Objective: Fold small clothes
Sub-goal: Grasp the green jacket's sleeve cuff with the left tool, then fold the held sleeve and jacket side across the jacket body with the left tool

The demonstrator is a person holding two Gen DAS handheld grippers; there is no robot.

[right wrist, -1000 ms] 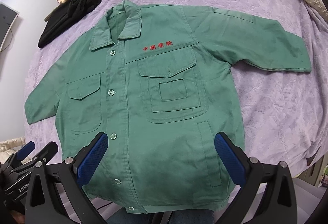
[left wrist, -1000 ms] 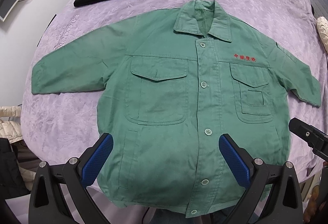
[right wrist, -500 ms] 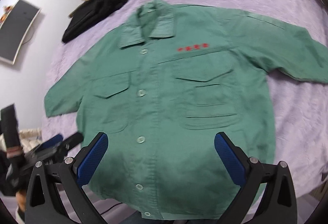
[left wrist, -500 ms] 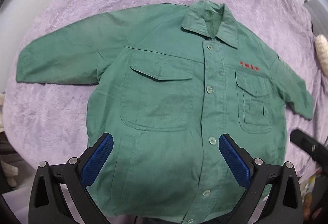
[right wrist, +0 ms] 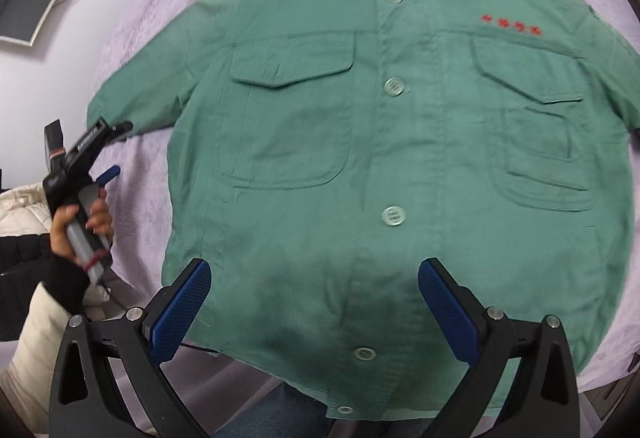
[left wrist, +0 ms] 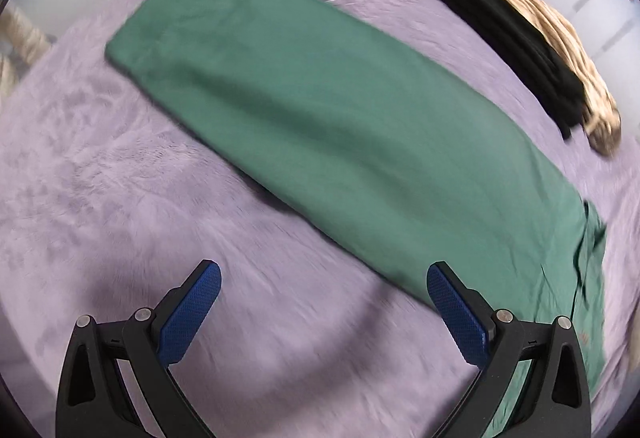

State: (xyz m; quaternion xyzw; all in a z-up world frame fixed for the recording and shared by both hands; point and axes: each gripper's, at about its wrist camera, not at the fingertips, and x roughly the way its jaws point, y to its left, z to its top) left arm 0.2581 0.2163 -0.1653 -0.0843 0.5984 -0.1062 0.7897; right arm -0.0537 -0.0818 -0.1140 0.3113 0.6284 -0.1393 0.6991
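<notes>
Left gripper (left wrist: 324,312) swung off shirt (right wrist: 400,141) front toward its sleeve, upper centre; jaws spread, empty. Right gripper (right wrist: 314,312) moved closer over hem, spread.

My right gripper (right wrist: 314,302) has black triangular arms with silver screws and textured blue pads (right wrist: 180,312); the left gripper (left wrist: 324,308) matches. On my left hand (right wrist: 80,226) I wear a black cuff under a cream sleeve (right wrist: 30,350).
</notes>
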